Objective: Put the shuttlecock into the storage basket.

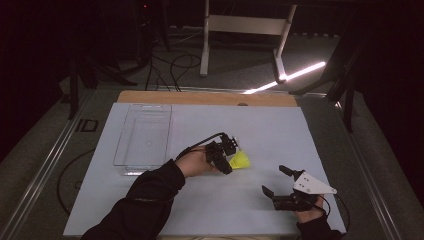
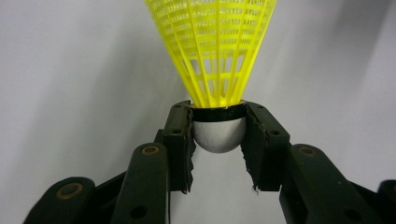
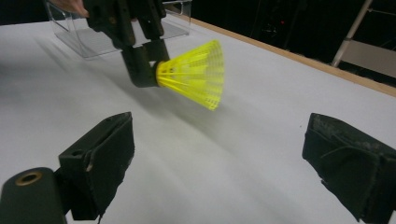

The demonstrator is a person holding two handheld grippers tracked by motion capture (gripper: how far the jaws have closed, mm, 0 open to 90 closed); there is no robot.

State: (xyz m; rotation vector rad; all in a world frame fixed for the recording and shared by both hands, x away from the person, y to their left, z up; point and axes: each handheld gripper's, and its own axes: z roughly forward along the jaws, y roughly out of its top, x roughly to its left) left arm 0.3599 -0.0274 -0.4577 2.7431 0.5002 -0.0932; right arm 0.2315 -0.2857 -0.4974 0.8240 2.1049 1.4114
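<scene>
**Operator:** Fingers point(image 2: 180, 140) of my left gripper point(image 2: 218, 135) are clamped on the shuttlecock point(image 2: 215, 51) at its cork base, one pad against each side of the white cap. The yellow skirt points away from the jaws, toward the top of the left gripper view.

**Supervisor:** Location of the item in the high view?

**Operator:** Centre of the frame, slightly below the middle. I hold the shuttlecock point(image 1: 240, 160) just above the white table sheet point(image 1: 280, 130); the right gripper view shows it in the upper left, clear of the surface with a soft shadow beneath.

**Supervisor:** Status of the other tool?

**Operator:** My right gripper point(image 1: 282, 181) sits at the lower right of the high view, jaws wide apart, nothing between them.

**Supervisor:** Progress?

**Operator:** I judge the pick-up complete: grasp secure, item off the table. Placement is outstanding. The clear plastic tray point(image 1: 145, 131), left of centre in the high view, appears empty and is the likely destination. Remaining steps, as I read them: carry the item across to the tray, lower it, release.
</scene>
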